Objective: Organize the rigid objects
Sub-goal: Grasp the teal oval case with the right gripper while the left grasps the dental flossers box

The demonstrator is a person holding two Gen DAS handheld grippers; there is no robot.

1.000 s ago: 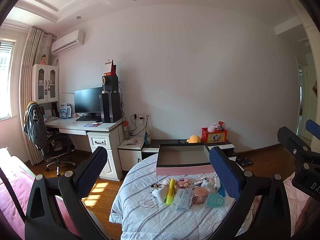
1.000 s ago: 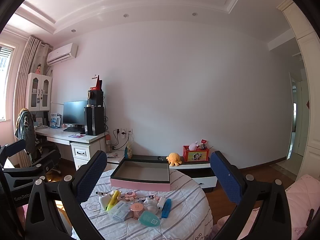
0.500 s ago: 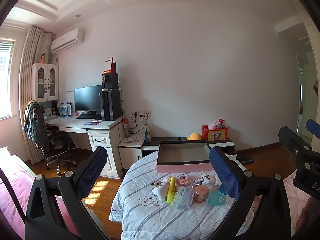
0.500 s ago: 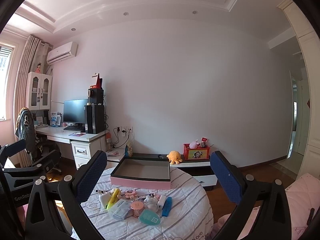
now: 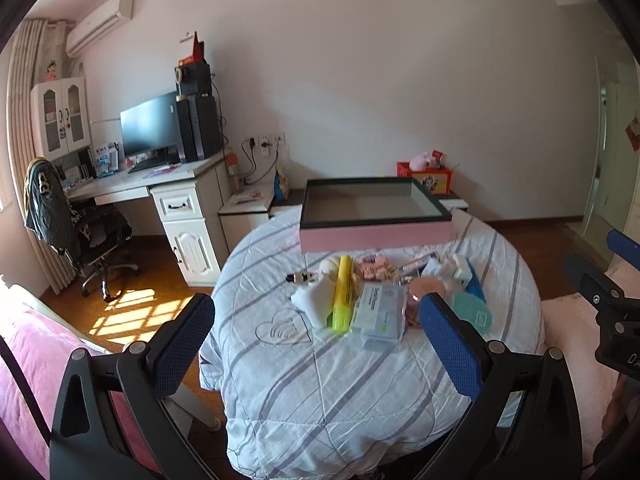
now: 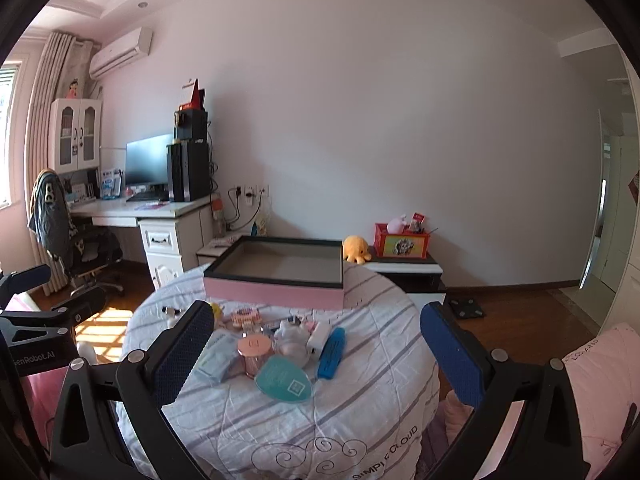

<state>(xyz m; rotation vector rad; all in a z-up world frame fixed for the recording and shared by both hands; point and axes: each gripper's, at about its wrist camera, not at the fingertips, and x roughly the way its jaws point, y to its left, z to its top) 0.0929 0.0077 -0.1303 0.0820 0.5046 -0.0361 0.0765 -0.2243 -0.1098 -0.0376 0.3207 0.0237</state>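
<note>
A pink box (image 5: 375, 214) (image 6: 276, 272) with a dark rim stands empty at the far side of a round table (image 5: 320, 376) (image 6: 372, 400) under a striped cloth. In front of it lies a heap of small items: a yellow highlighter (image 5: 343, 297), a clear packet (image 5: 378, 316), a rose-gold jar (image 6: 253, 352), a teal oval case (image 6: 283, 379) and a blue bar (image 6: 331, 353). My left gripper (image 5: 316, 344) hangs open above the table's near side. My right gripper (image 6: 316, 354) is open too, with nothing between its fingers.
A white desk (image 5: 168, 184) with a monitor and an office chair (image 5: 76, 232) stand at the left. A low cabinet (image 6: 404, 268) with a red box and an orange plush sits behind the table. Pink bedding (image 5: 36, 372) lies at the near left, a pink pillow (image 6: 604, 376) at the right.
Both views have tipped downward and come closer to the table, so the heap and box sit larger and higher in view. Both grippers stay open.
</note>
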